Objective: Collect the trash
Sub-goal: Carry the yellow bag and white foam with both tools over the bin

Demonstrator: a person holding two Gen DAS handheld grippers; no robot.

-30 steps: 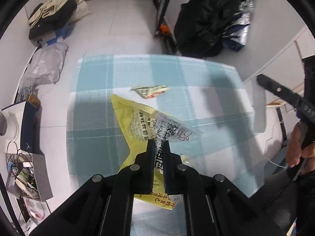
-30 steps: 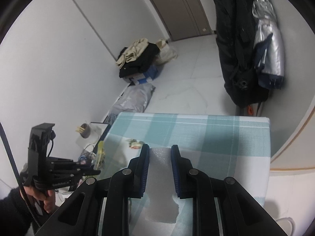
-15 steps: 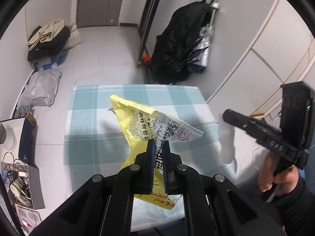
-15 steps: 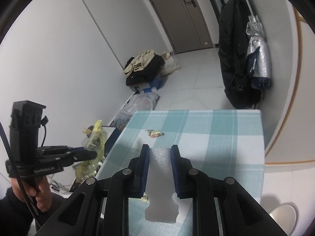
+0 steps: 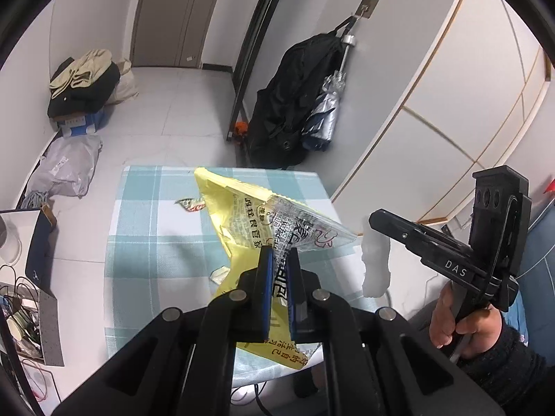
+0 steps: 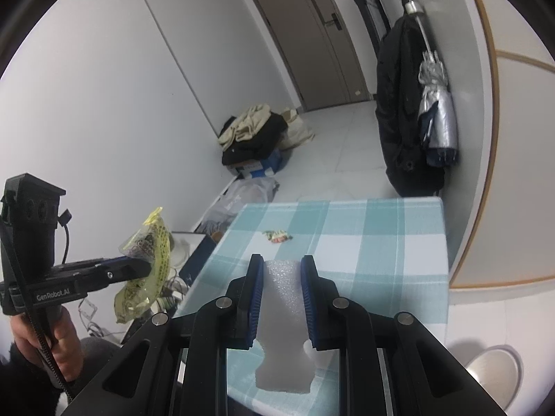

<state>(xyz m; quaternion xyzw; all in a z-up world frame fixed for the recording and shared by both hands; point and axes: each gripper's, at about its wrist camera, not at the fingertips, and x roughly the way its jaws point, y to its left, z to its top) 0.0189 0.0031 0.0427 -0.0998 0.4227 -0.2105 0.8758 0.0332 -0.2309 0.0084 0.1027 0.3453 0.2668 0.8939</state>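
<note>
My left tool [image 5: 278, 254] pinches the yellow bag [image 5: 242, 222] and my right tool [image 6: 281, 262] squeezes the foam [image 6: 282, 315], both up above the worktop [image 6: 381, 242], so next I need a bin, then the wrapper [image 6: 276, 235].

White lettering "DAS" runs along the right gripper [image 5: 373, 220], "GenRobot.AI" along the left gripper [image 6: 147, 268], whose jaws pinch a yellow wrapper [image 5: 239, 222] printed with Chinese characters, not legible.
</note>
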